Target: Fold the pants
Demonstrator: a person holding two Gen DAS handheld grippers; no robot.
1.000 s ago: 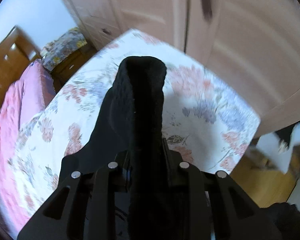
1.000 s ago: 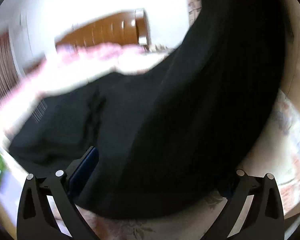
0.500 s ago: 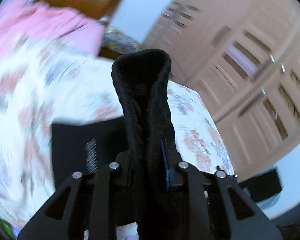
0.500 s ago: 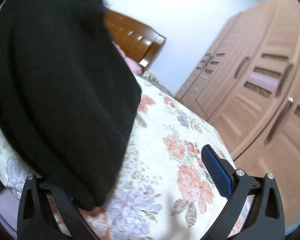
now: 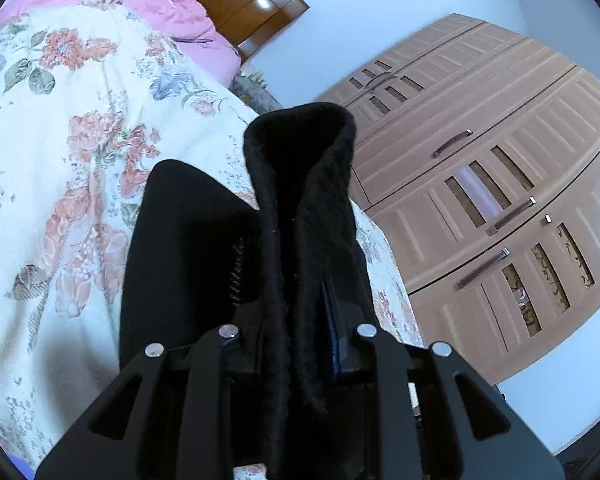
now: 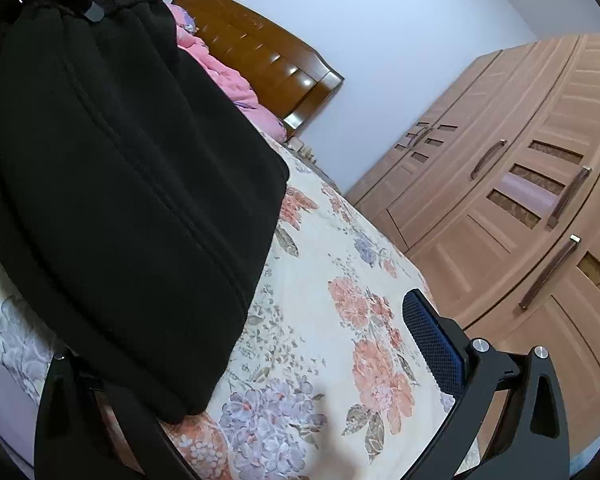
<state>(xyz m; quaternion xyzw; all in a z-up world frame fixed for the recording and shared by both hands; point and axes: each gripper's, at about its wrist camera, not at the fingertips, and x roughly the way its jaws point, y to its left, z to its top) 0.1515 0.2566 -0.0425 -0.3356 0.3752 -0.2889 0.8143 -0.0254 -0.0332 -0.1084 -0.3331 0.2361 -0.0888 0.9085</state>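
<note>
Left wrist view: the left gripper (image 5: 300,312) pinches a bunched edge of the thick black fleece pants (image 5: 300,200), lifted above the floral bedspread (image 5: 60,160). The right gripper (image 6: 260,360) stands wide open, pants draped beside its left finger. Lower the held edge flat, aligning layers before letting go.

Black pants (image 6: 132,200): a folded bulk lying on the floral bedspread (image 6: 324,320), waistband end raised at upper left. Right gripper (image 6: 260,360): jaws wide apart, blue-padded right finger (image 6: 432,344) clear of the cloth, left finger hidden beneath the fabric's lower edge. Pink quilt (image 6: 228,80) against the brown headboard (image 6: 268,64). Wooden wardrobe (image 6: 520,208) along the right.
</note>
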